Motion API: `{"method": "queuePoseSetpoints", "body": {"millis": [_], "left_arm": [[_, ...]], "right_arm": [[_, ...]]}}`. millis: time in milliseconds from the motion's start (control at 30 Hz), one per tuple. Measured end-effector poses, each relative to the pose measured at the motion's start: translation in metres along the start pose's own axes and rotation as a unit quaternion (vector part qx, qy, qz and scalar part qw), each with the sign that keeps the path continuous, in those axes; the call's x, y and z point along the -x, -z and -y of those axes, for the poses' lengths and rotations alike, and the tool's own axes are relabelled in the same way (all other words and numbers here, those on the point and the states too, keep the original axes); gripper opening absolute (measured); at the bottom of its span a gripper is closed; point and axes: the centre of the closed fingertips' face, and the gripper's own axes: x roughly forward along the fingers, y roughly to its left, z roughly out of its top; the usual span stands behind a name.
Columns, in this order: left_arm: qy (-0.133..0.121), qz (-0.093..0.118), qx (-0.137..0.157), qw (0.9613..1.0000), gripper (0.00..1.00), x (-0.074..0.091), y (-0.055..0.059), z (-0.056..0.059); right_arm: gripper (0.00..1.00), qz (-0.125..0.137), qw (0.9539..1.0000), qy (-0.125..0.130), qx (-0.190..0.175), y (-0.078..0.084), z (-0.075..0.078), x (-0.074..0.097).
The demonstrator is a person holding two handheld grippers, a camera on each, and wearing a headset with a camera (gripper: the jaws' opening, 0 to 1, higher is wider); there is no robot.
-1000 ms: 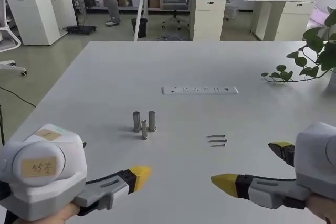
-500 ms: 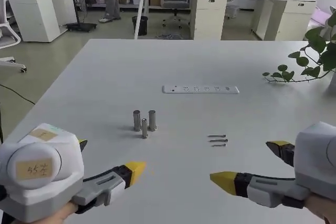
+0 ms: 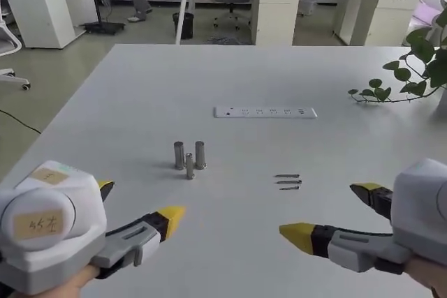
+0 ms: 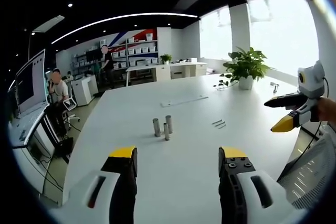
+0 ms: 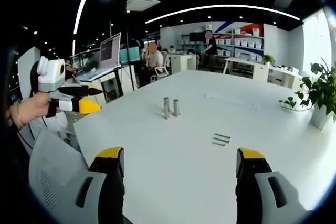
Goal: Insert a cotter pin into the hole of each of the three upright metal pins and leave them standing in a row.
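Head view: the three metal pins (image 3: 188,157) stand bunched on the table (image 3: 230,75), with the three cotter pins (image 3: 288,182) lying to their right, all unmoved since a moment ago. The left gripper (image 3: 140,199) and right gripper (image 3: 325,209) hover near, both spread wide and empty, so the job looks not yet begun.

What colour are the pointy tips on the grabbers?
Yellow, on both left gripper and right gripper; clearest in the head view.

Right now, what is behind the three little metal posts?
Behind the three metal pins, a bit to the right, a white power strip lies flat on the table. The pins cover none of it. They hide only a sliver of table.
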Motion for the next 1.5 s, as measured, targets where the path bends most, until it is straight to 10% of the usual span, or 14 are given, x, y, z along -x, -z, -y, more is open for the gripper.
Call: {"method": "queuePoseSetpoints", "body": {"millis": [867,1500], "left_arm": [[0.029,-0.012,-0.004,0.9995,0.37,-0.102,-0.006,-0.025],[0.032,-0.025,-0.044,0.9982,0.25,-0.168,0.013,-0.038]], "right_arm": [[0.69,0.037,0.9979,-0.03,-0.045,-0.014,0.012,-0.02],[0.63,0.001,0.9989,-0.039,-0.026,0.006,0.015,-0.034]]}}
